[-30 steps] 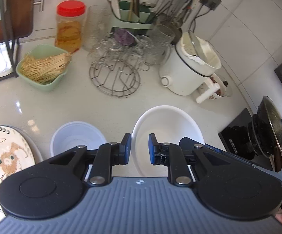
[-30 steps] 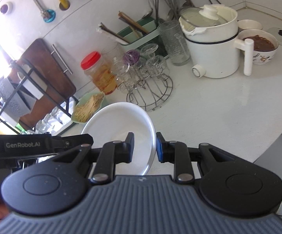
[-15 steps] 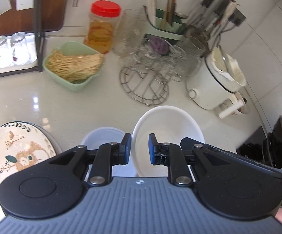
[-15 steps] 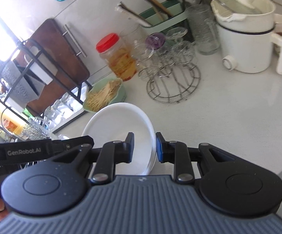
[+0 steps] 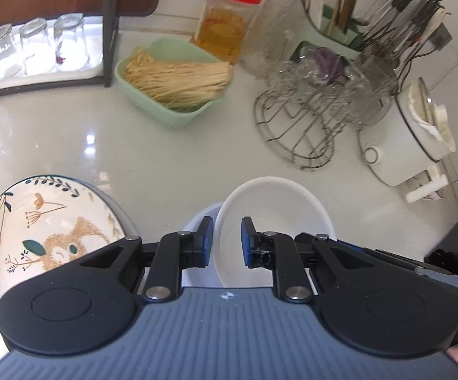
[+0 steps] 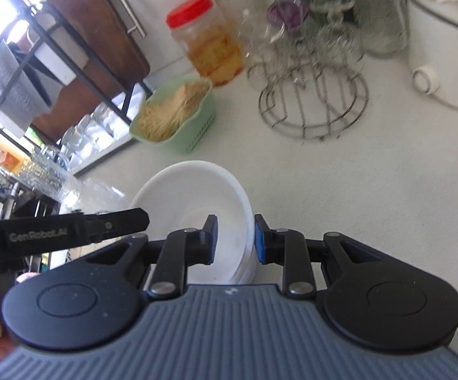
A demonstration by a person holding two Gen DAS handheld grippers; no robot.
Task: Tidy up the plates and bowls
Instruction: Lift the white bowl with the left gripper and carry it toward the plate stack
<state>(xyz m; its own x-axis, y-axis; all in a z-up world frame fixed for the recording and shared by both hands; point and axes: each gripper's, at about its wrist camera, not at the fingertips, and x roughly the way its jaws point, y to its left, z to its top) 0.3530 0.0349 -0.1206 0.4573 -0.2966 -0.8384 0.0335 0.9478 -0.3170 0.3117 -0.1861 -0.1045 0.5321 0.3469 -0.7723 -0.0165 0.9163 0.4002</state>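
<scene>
From the left wrist camera, the left gripper point(image 5: 225, 241) has its two blue-padded fingers a little apart, with the left rim of a white bowl point(image 5: 276, 202) between them. Whether the pads press on that rim cannot be told. The white bowl overlaps a second white bowl point(image 5: 199, 220) whose edge shows just to its left, behind the left finger. To the far left on the pale counter point(image 5: 70, 145) lies a patterned plate point(image 5: 39, 221) with leaves, flowers and a small animal painted on it. Farther back stand a green tub of noodles point(image 5: 172, 91), a jar with a red lid point(image 5: 225, 22), a wire rack of glasses point(image 5: 311, 110), a white cooker point(image 5: 409, 139) and a row of upturned glasses point(image 5: 39, 47) under a dark shelf.

From the right wrist camera, the right gripper point(image 6: 236, 239) holds its fingers slightly parted around the right wall of the white bowl point(image 6: 194, 196); firm contact cannot be made out. Below the rim, layered edges suggest it sits stacked in another bowl. The left gripper's black body point(image 6: 64, 228) reaches in from the left, near the bowl's far side. The noodle tub point(image 6: 178, 114), red-lidded jar point(image 6: 210, 38) and wire rack point(image 6: 311, 98) stand behind on the counter.
</scene>
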